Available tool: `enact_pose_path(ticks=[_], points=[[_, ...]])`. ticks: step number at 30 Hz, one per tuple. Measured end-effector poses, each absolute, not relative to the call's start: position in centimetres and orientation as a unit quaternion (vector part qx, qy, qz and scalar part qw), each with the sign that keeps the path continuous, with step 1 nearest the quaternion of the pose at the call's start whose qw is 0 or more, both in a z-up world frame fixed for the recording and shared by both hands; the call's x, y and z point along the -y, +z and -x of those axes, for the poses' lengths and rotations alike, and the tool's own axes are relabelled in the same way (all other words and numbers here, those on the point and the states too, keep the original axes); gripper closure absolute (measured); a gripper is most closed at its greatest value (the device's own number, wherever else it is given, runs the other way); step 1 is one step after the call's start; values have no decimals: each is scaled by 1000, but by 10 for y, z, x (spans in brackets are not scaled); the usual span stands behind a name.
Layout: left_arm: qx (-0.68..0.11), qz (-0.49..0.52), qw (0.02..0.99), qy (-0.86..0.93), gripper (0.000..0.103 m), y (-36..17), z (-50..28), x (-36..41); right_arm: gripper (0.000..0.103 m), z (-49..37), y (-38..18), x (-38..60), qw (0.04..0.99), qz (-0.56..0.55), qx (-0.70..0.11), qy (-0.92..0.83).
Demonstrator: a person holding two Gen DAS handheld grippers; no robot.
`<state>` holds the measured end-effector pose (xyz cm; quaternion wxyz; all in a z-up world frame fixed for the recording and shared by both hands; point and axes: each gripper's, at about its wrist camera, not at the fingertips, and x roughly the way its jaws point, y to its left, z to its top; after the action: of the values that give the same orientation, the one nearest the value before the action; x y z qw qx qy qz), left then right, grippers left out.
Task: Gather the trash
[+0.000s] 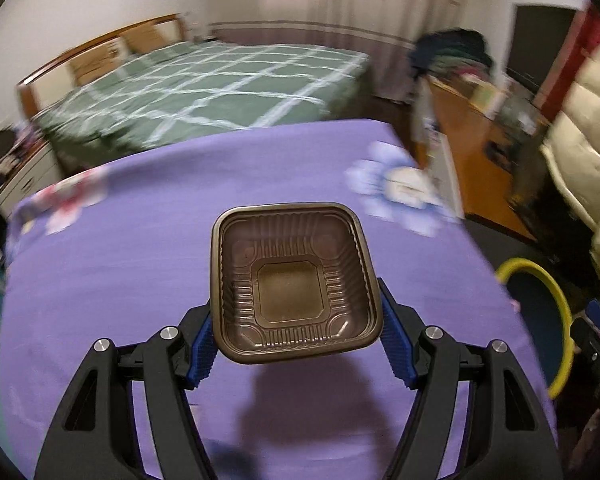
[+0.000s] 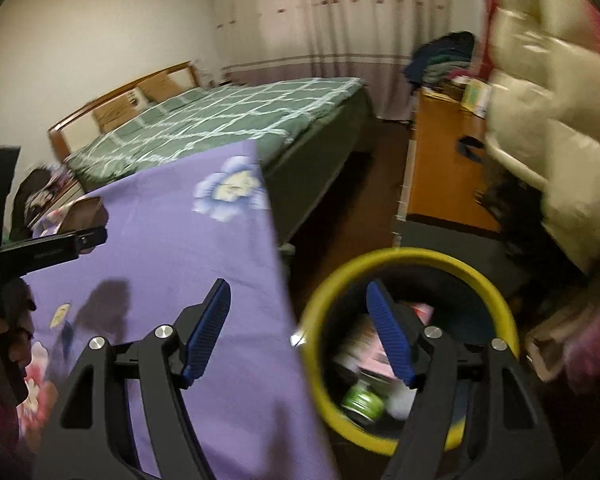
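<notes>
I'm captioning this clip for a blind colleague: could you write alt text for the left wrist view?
The left hand-held gripper grips an empty brown plastic tray by its sides, above a purple flowered tablecloth. A yellow-rimmed bin sits at right, and a green checked bed lies behind.

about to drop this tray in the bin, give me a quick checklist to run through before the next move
1. Brown plastic tray gripped by the left gripper: ok, both blue pads press on its sides.
2. Tray empty: ok, nothing shows inside it.
3. Tray over the bin: not ok, it is above the purple tablecloth; the bin's yellow rim sits off the table's right edge.
4. Right gripper free: ok, open with nothing between its fingers.
5. Room in the bin: ok, some trash lies low inside, including a green can.
6. More trash left on the table: cannot tell, only part of it is in view.
</notes>
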<state>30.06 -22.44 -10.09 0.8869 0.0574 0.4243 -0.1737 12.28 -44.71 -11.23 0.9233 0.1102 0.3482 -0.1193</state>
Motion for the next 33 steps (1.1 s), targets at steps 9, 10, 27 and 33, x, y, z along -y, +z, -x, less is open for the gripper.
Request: enact_pose_path(ticks=[9, 10, 27, 33], points=[[-425, -104, 853, -283, 35, -103, -248, 359, 35, -36, -121, 525, 902, -140, -336, -231], [-425, -112, 847, -299, 35, -105, -238, 378, 35, -31, -122, 529, 901, -145, -334, -237], [-474, -139, 786, -370, 10, -142, -198, 484, 32, 11, -127, 560, 894, -173, -318, -265], [-428, -92, 828, -349, 5, -102, -190, 410, 31, 5, -127, 544, 898, -172, -325, -242]])
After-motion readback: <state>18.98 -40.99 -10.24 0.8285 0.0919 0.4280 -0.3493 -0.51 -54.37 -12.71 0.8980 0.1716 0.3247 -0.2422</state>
